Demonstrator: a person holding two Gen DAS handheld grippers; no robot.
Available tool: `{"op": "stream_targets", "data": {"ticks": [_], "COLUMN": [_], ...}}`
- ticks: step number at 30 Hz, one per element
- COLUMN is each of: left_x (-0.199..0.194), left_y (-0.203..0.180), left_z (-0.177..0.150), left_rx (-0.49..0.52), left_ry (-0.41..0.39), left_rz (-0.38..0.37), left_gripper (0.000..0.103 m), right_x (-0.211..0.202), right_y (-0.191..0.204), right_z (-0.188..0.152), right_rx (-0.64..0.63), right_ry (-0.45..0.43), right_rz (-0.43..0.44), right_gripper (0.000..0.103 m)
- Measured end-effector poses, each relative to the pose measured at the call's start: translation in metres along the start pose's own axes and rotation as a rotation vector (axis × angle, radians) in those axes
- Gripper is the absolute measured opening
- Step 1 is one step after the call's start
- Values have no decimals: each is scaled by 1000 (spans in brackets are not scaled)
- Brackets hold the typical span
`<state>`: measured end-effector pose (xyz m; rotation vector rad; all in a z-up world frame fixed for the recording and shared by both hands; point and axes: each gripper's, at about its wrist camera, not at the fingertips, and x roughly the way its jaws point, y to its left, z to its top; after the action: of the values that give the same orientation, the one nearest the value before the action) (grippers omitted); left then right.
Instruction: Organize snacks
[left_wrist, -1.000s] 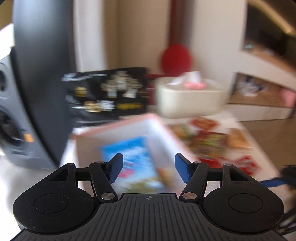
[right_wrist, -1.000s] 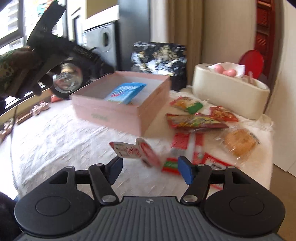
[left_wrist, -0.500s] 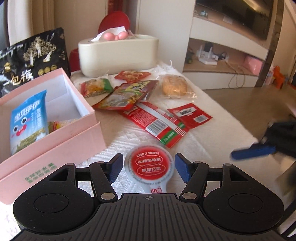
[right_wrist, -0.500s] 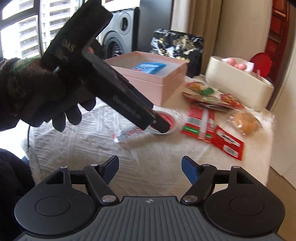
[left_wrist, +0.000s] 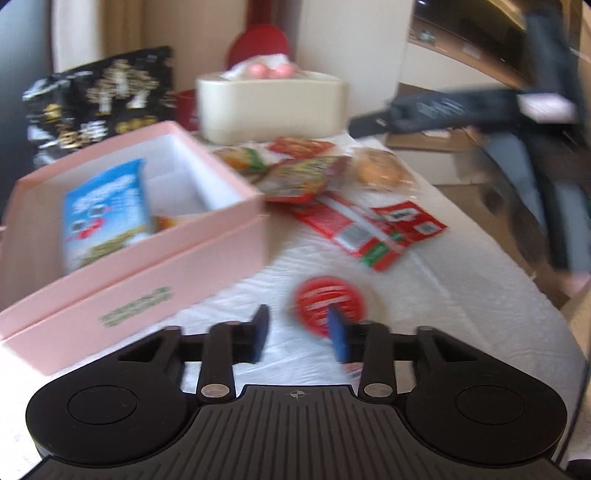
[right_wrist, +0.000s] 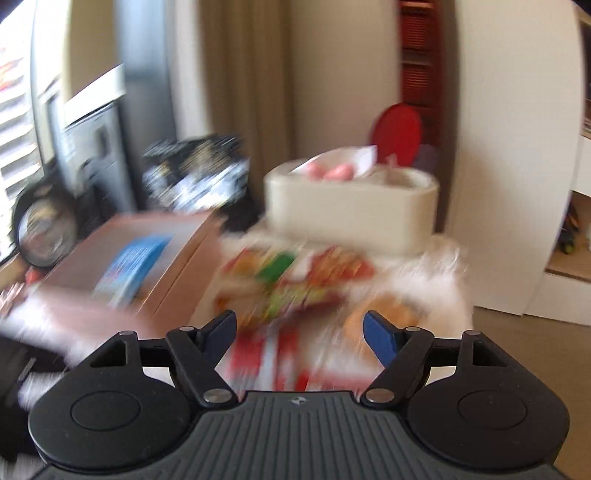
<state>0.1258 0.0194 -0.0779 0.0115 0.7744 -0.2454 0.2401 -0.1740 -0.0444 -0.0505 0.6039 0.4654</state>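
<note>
Half a second ago your left gripper (left_wrist: 298, 338) stood spread with the round red-lidded snack cup (left_wrist: 327, 304) centred between its fingers; now the jaws are closing, and the cup sits at the right finger, which crosses in front of it, while bare cloth shows in the gap. The blur hides whether either pad presses on the cup. In that same view the pink box (left_wrist: 155, 273) has shifted toward the lower left of the frame, and your right gripper (right_wrist: 299, 332) has climbed from the right edge to the upper right corner, a dark smear.

From the right wrist, the left hand and its tool, which filled the left half of the earlier frame, are gone apart from a lens at the left edge. The right gripper's jaws are spread wide with nothing between them, hovering over the red packets (right_wrist: 280, 354) on the white-covered desk (right_wrist: 443, 280).

Farther back, the blue packet (left_wrist: 105, 212) lies inside the pink box. The loose snack bags (left_wrist: 306, 177) lie beside it at frame centre, and the cream tissue box (left_wrist: 271, 105) stands beyond them.
</note>
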Motion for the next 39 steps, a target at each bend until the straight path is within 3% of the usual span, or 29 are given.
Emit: {"op": "stream_targets", "data": {"ticks": [5, 9, 11, 15, 18, 26, 28, 29, 35, 39], "left_x": [-7, -14, -14, -10, -6, -8, -13, -15, -23, -27], "left_y": [40, 70, 82, 91, 97, 92, 96, 100, 113, 102], "left_z": [-9, -10, -8, -4, -2, -1, 0, 0, -4, -2], "left_rx": [-92, -162, -197, -194, -210, -205, -221, -233, -289, -268], "left_ry": [-13, -61, -61, -73, -83, -95, -105, -104, -103, -104], "left_rz": [59, 62, 26, 29, 23, 2, 25, 27, 93, 62], "left_gripper": [29, 28, 27, 27, 27, 27, 27, 27, 27, 27], "right_x": [78, 128, 147, 178, 191, 188, 182, 176, 118, 67], "right_y": [6, 28, 32, 26, 29, 43, 49, 52, 60, 56], "right_z": [38, 45, 46, 49, 50, 45, 44, 43, 23, 4], "right_rx": [36, 87, 143, 250, 247, 83, 21, -14, -103, -86], "right_ry": [103, 183, 201, 247, 274, 306, 319, 326, 335, 333], "right_rz": [35, 81, 80, 116, 117, 91, 80, 88, 199, 268], "right_gripper": [77, 77, 77, 75, 75, 75, 62, 50, 45, 45]}}
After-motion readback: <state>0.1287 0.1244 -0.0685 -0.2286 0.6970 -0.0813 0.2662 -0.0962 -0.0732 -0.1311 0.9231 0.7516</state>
